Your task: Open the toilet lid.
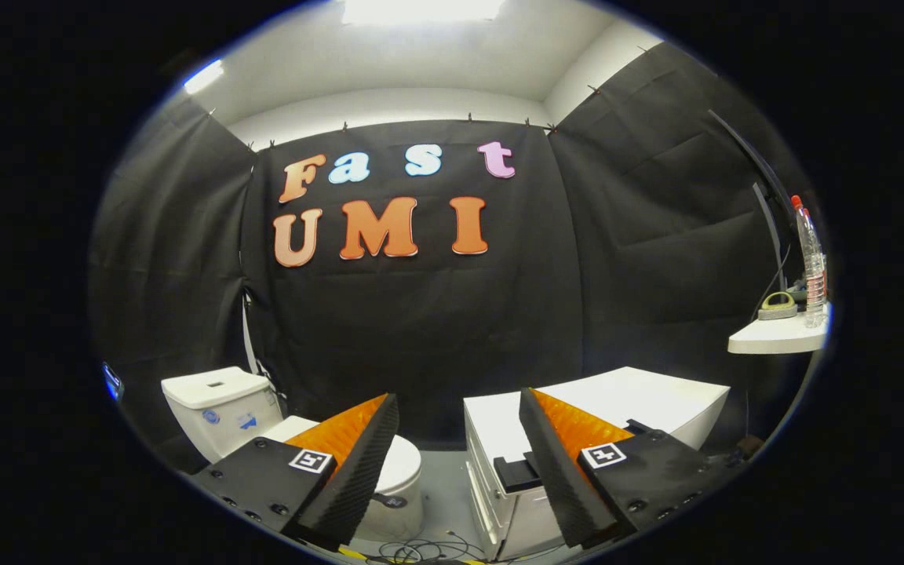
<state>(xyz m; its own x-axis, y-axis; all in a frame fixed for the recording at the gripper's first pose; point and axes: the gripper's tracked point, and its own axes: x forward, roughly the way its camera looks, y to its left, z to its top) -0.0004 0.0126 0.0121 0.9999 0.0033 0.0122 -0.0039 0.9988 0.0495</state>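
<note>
Mock bathroom booth: black cloth walls (pixel 421 329) behind a toilet (pixel 224 408).

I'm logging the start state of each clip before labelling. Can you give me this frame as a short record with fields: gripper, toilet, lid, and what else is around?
gripper: gripper open, fingers spread wide, nothing between them
toilet: white toilet low ahead, partly behind one finger, tank toward the black cloth wall
lid: toilet lid looks down, flat on the bowl; not touched by the fingers
cabinet: white cabinet beside the toilet, behind the other finger
shelf: small white shelf further up on the cabinet's side, carrying a water bottle
floor: cables lying below the fingers
</note>
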